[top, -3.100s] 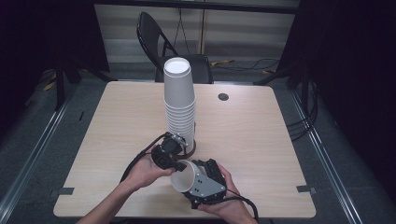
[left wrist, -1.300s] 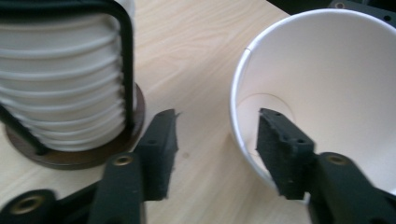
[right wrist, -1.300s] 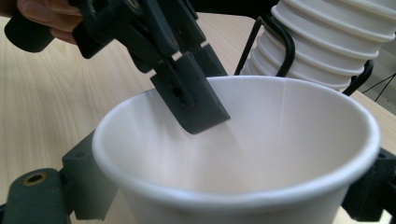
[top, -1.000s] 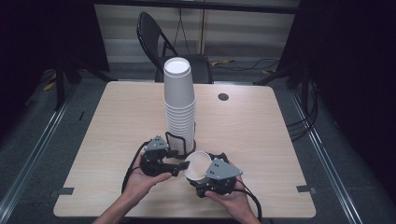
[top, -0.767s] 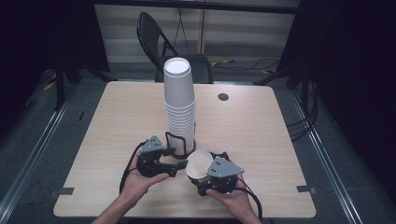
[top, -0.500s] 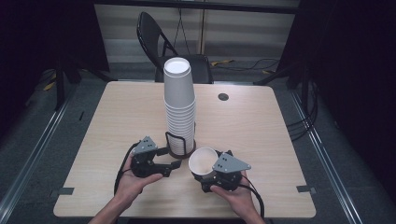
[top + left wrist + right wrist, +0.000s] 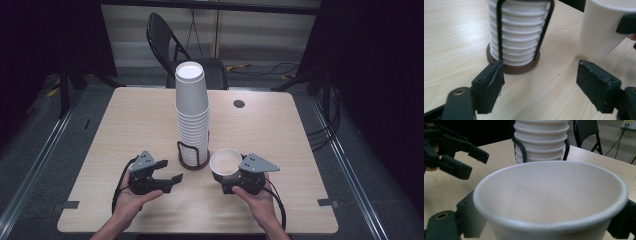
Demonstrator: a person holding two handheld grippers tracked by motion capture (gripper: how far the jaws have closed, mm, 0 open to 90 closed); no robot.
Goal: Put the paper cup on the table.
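Note:
A tall stack of white paper cups [image 7: 192, 112] stands in a black wire holder [image 7: 193, 155] with a brown base at the table's middle. In the left gripper view the stack [image 7: 517, 32] is just beyond the jaws. To the holder's right, my right gripper [image 7: 226, 173] is shut on a single white cup [image 7: 226, 162], held upright just above the table. That cup [image 7: 549, 195] sits between the right gripper's jaws with its mouth open upward. Left of the holder, my left gripper [image 7: 170, 171] is open; its jaws have just been opening and nothing is between its pads [image 7: 490, 85].
The wooden table [image 7: 125, 125] has a dark round grommet [image 7: 239, 103] at the back right and tape marks at its front corners. A black folding chair [image 7: 167, 42] stands behind the table. Cables lie on the floor to the right.
The two grippers were close together at the cup. The left one has drawn away to the left with its jaws wider. The right one has moved right with the cup.

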